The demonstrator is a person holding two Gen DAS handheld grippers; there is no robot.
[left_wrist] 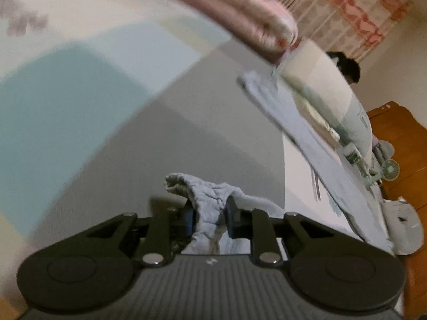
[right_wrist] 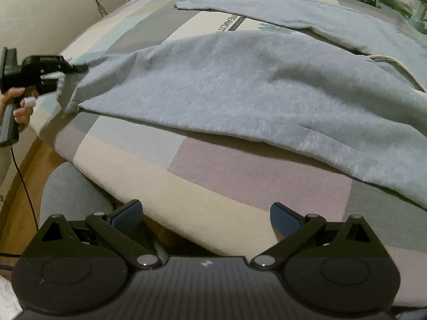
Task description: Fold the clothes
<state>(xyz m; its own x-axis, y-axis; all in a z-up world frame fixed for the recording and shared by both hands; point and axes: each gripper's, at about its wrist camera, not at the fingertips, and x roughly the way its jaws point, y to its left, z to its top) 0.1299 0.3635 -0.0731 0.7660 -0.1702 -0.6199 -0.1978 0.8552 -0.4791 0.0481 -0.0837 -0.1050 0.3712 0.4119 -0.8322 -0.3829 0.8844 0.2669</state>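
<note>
A pale blue garment (right_wrist: 240, 85) lies spread across the patchwork bedspread (right_wrist: 213, 176), one long part running toward the far pillows. In the left wrist view my left gripper (left_wrist: 209, 218) is shut on a bunched end of that garment (left_wrist: 210, 202), cloth pinched between the pads and lifted off the bed. The right wrist view shows the same gripper (right_wrist: 80, 67) at the left, pulling the garment's end out to a point. My right gripper (right_wrist: 204, 217) hovers over the bed's near edge, open, nothing between its blue pads, short of the cloth.
A pink rolled quilt (left_wrist: 240, 8) and a white pillow (left_wrist: 328, 85) lie at the head of the bed, with a small green fan (left_wrist: 389, 169) by the wooden headboard (left_wrist: 400, 133). A person's hand (right_wrist: 21, 106) holds the left tool; a grey-clad knee (right_wrist: 69, 192) is below the bed edge.
</note>
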